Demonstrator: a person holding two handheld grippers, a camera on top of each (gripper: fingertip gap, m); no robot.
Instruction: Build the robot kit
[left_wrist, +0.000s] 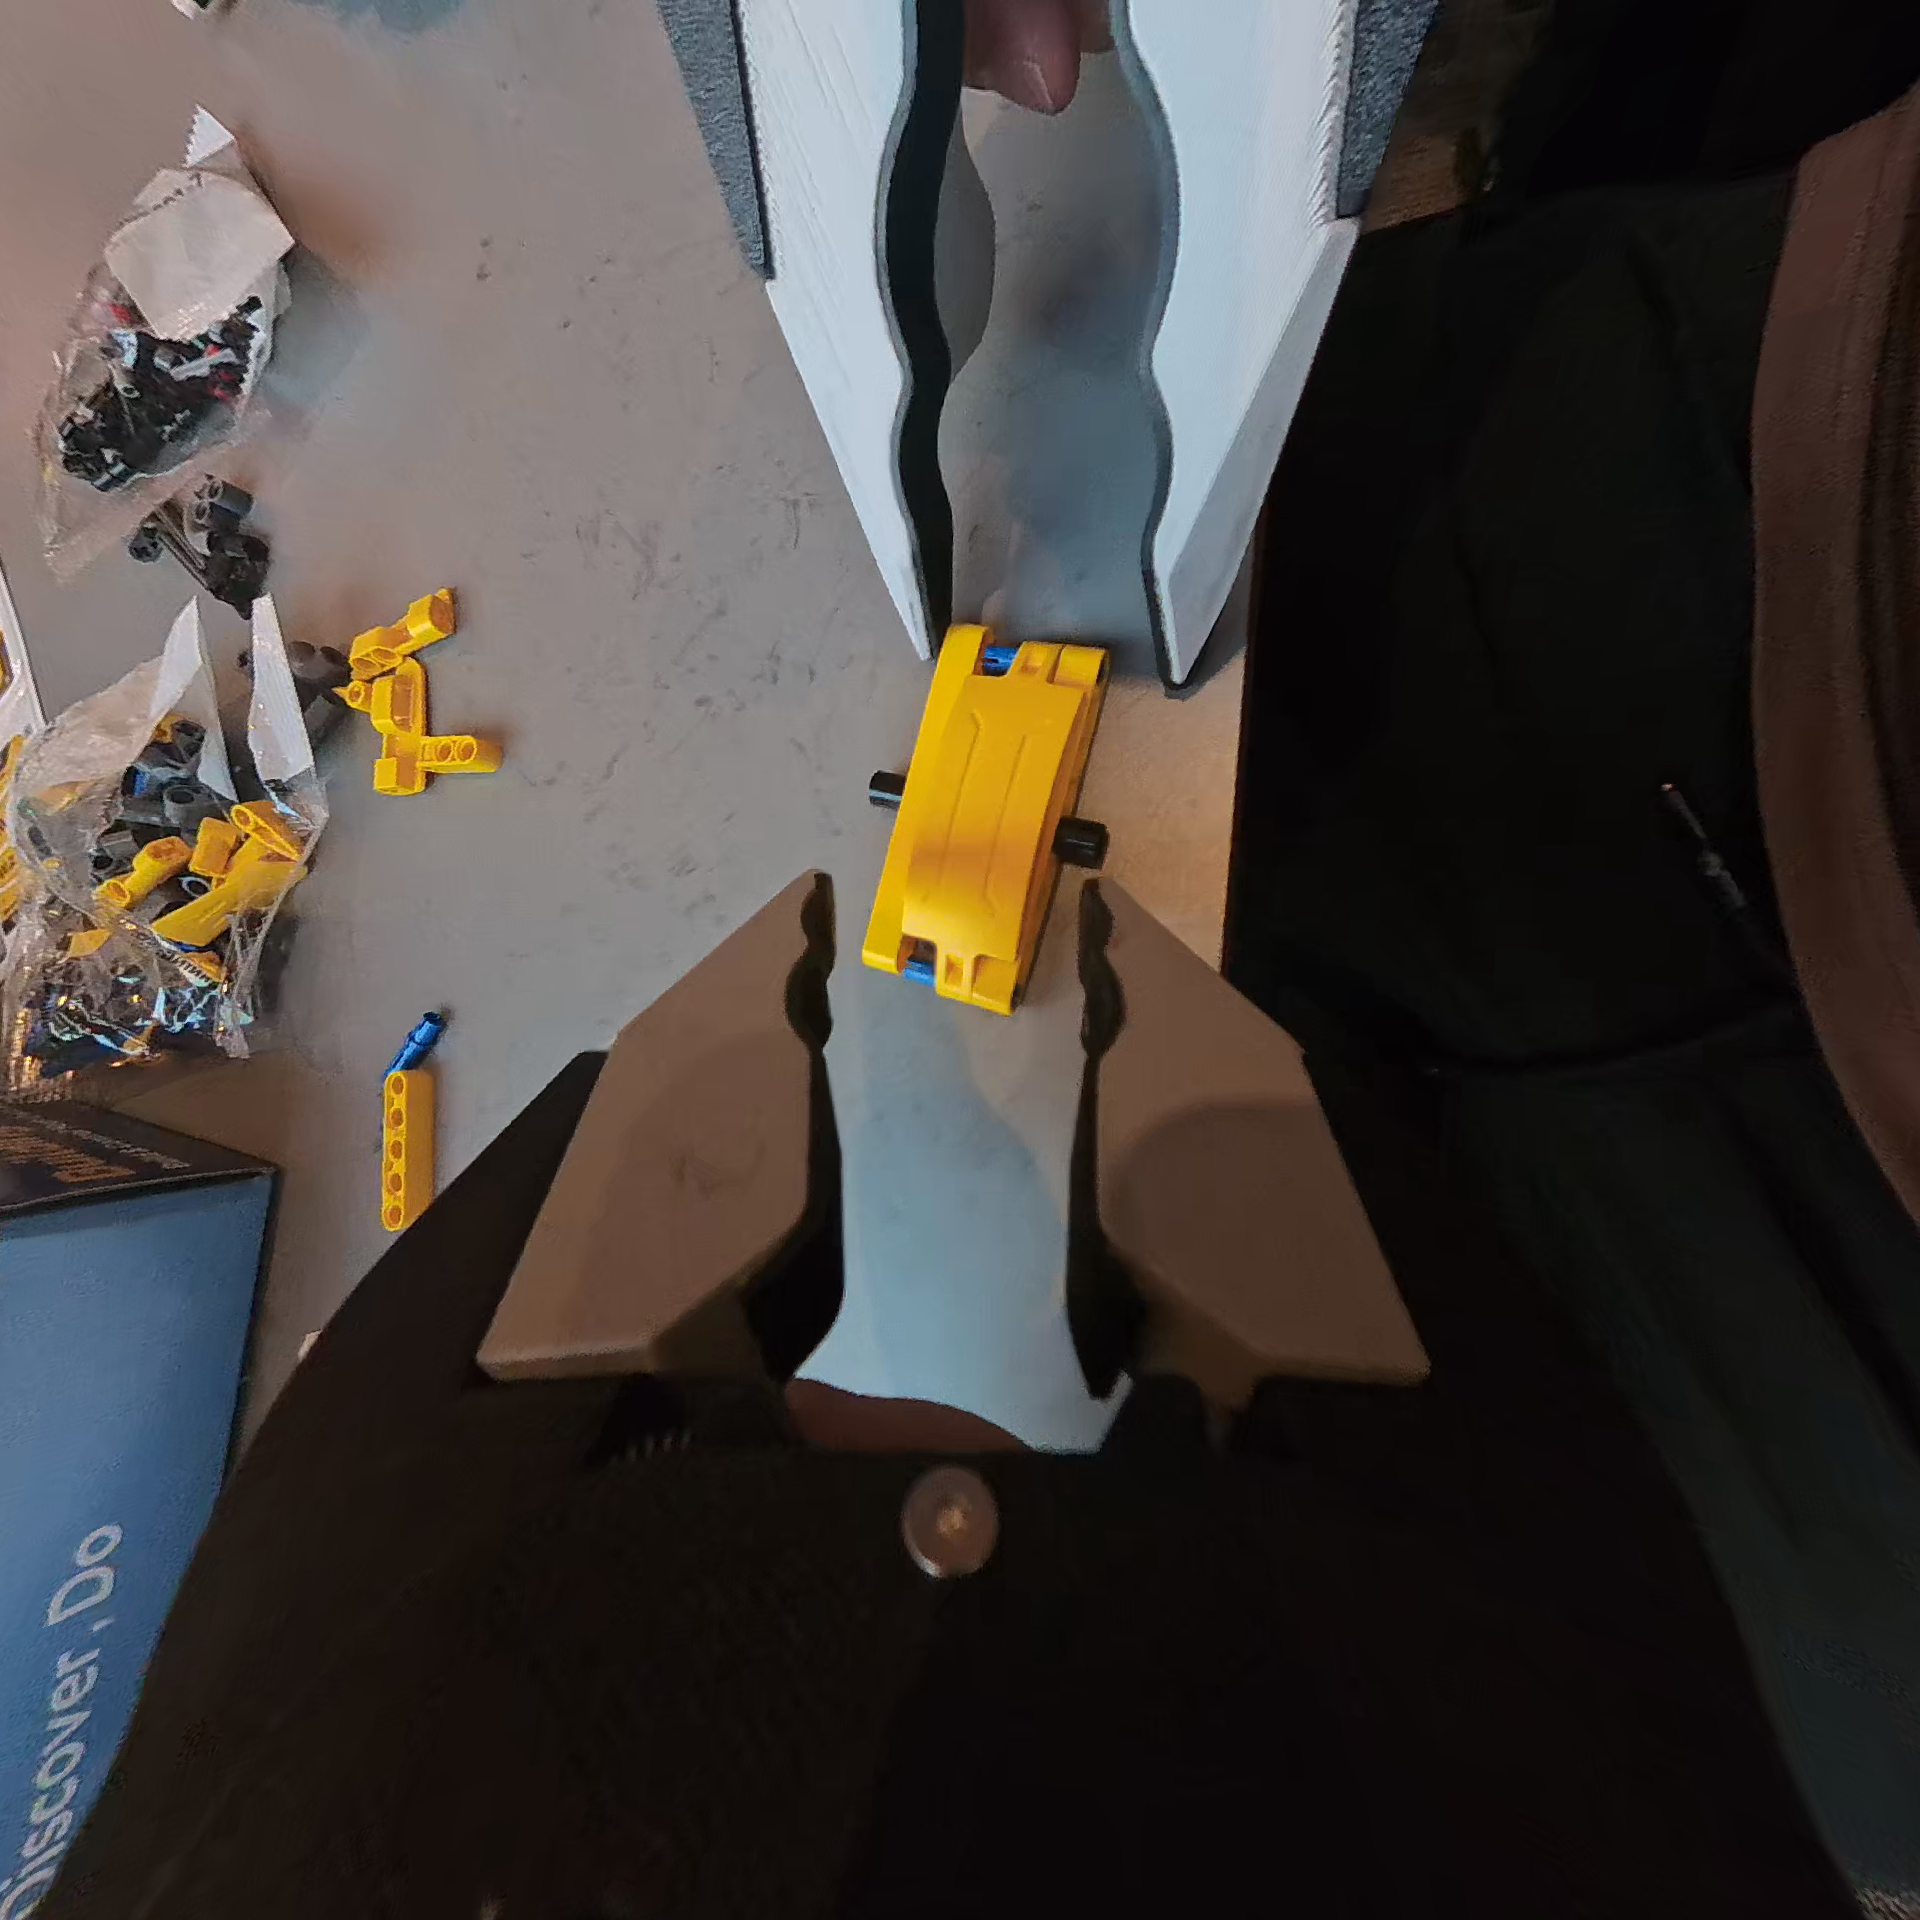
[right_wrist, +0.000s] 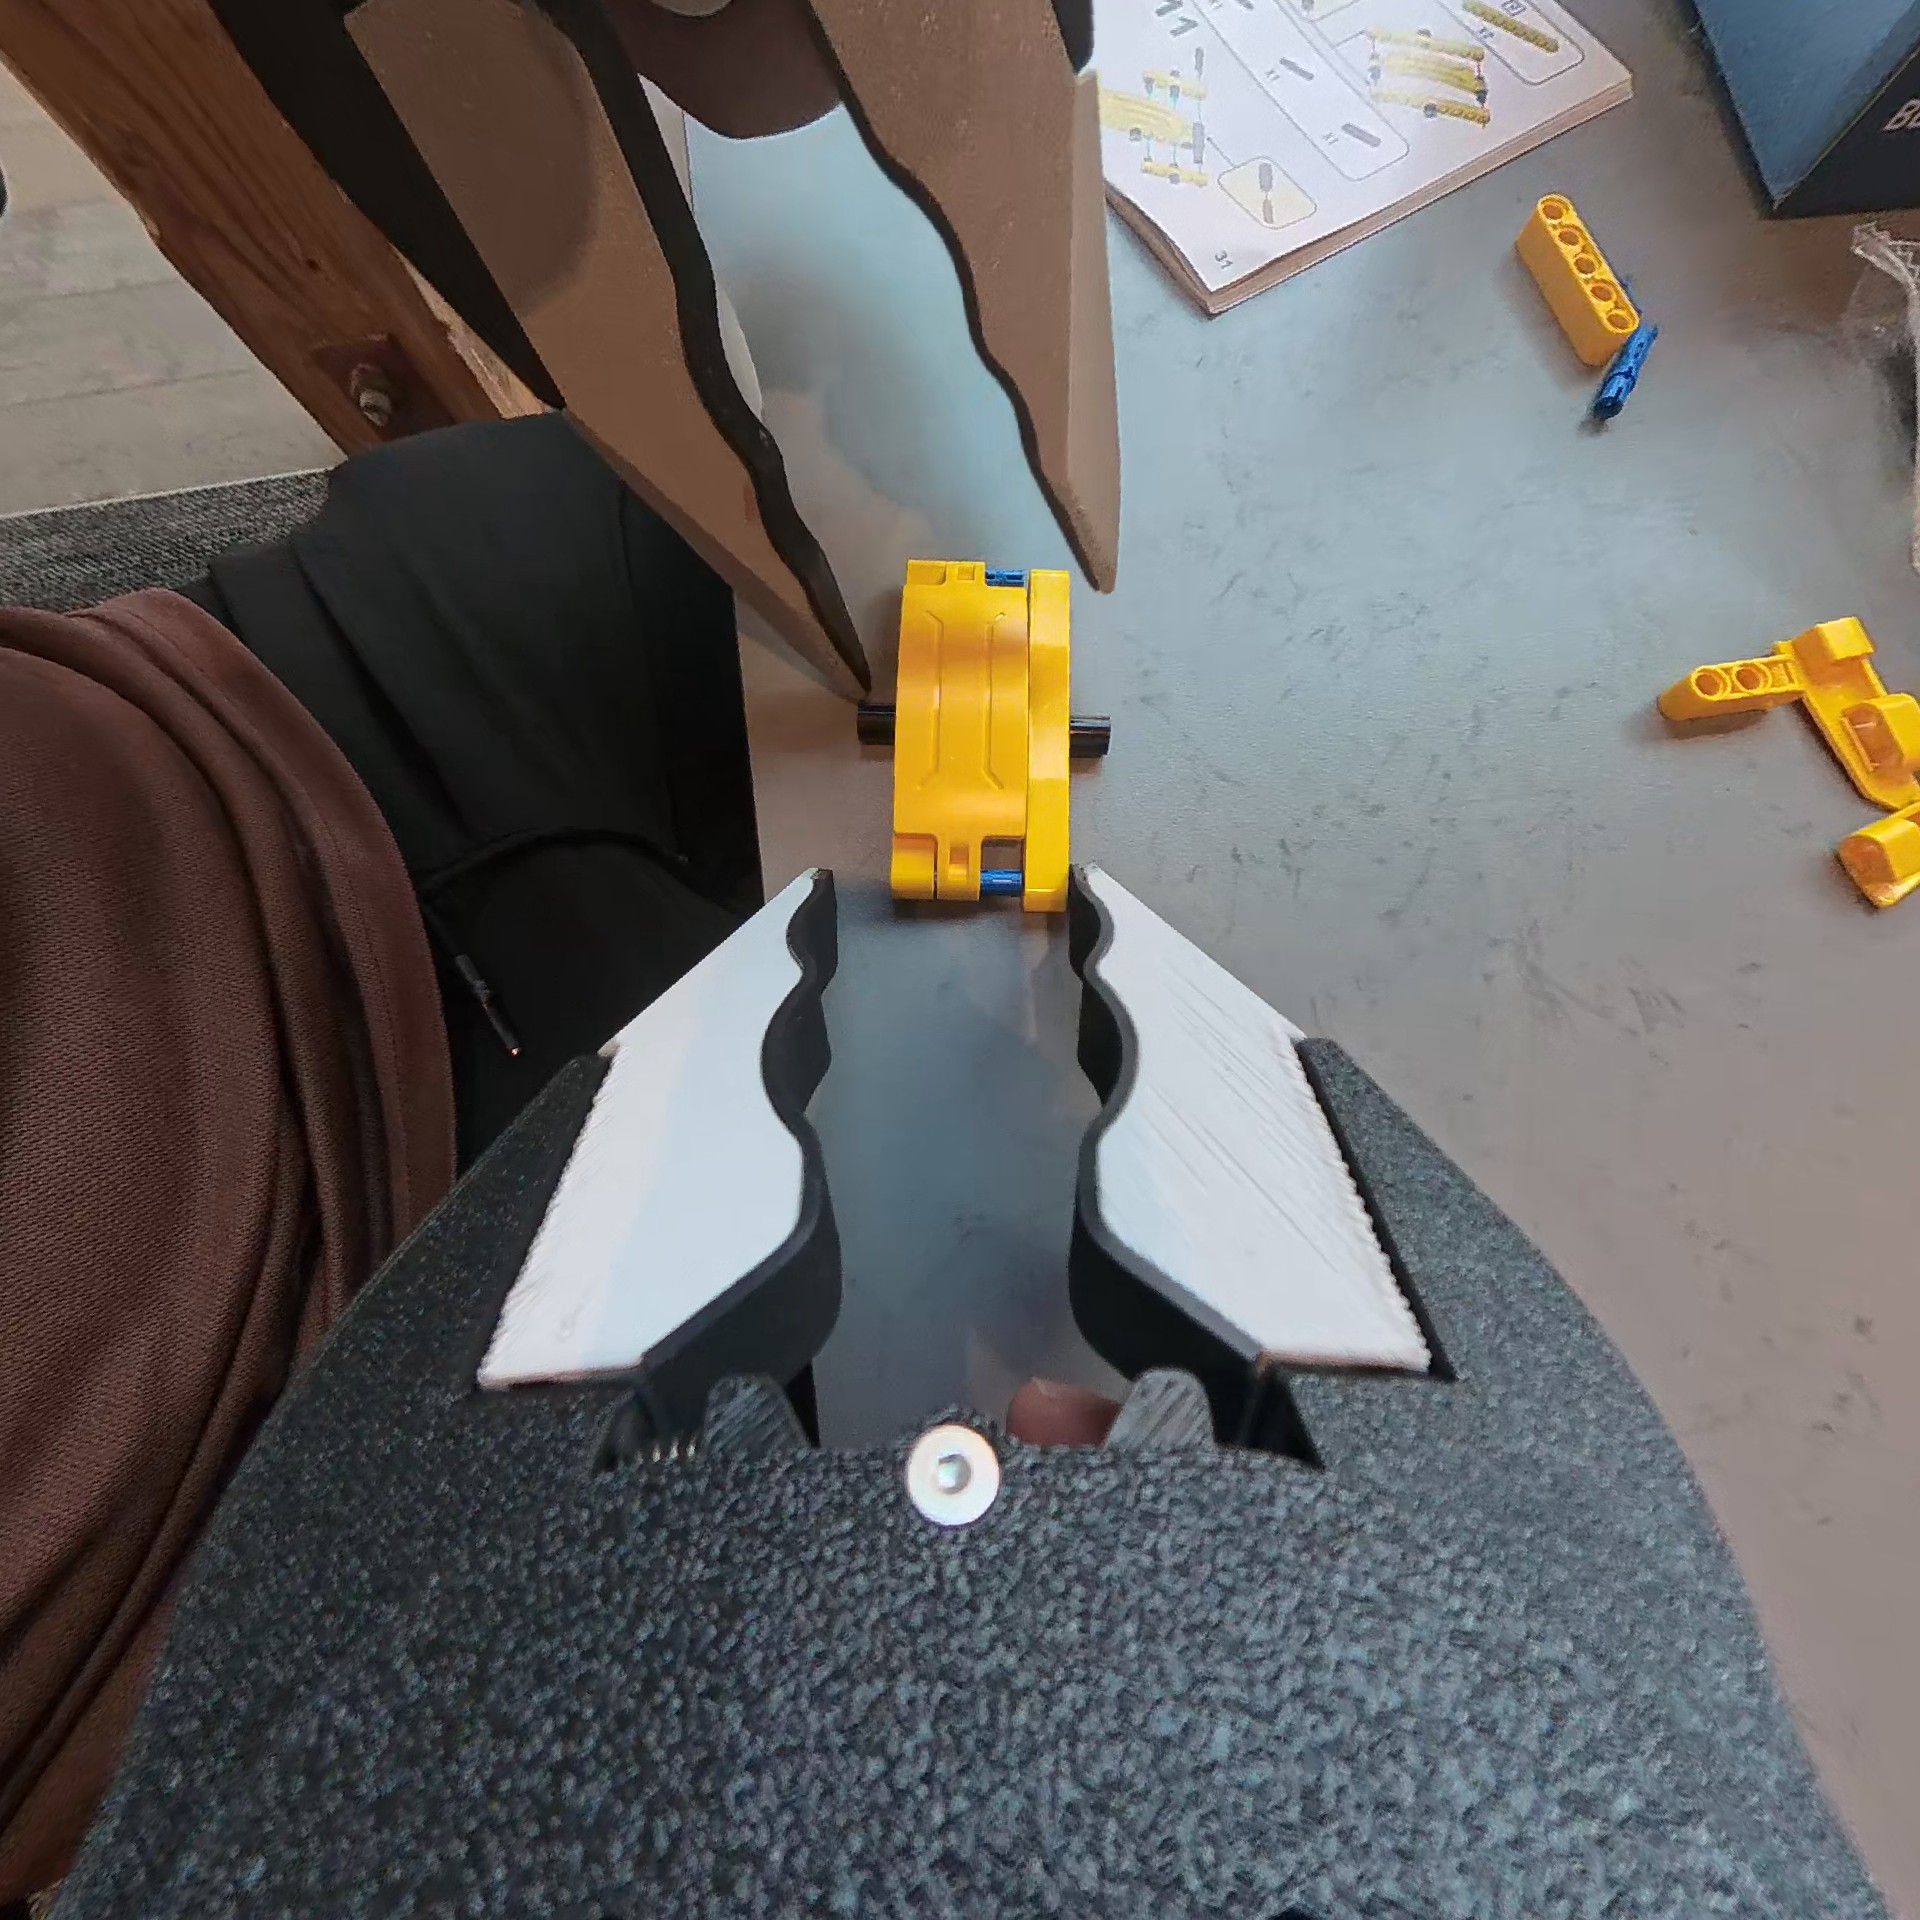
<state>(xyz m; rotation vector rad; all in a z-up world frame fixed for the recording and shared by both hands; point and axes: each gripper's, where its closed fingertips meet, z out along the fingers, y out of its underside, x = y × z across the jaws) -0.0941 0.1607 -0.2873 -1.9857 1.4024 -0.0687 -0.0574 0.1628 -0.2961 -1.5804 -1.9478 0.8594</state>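
- Grey, scuffed desk (left_wrist: 623, 468) carries everything; a person in a brown top and dark clothing sits at its near edge.
- Yellow assembly (left_wrist: 982, 816), two curved yellow panels joined by blue pins with a black axle (left_wrist: 1081, 840) poking out both sides, lies flat on the desk close to that near edge.
- Left gripper (left_wrist: 956, 899), tan-fingered, is released: its jaws stand apart, tips just short of one end of the assembly, gripping nothing.
- Right gripper (right_wrist: 951, 883), white-fingered, faces it from the opposite end, likewise spread wide and empty, tips just beside the assembly's other end.
- So the assembly sits between the two grippers, not held by either; whether any tip actually touches it cannot be told.
- As built so far, panels, pins and axle are already together.
- Loose pieces remain unused farther in: a yellow beam (right_wrist: 1579, 278) with a blue pin (right_wrist: 1623, 372) beside it, a cluster of yellow connectors (left_wrist: 416, 691), and opened clear bags of parts (left_wrist: 156, 862) toward the desk's far side.
- An open instruction booklet (right_wrist: 1351, 135) and a blue box (left_wrist: 114, 1455) lie near the left gripper's side.
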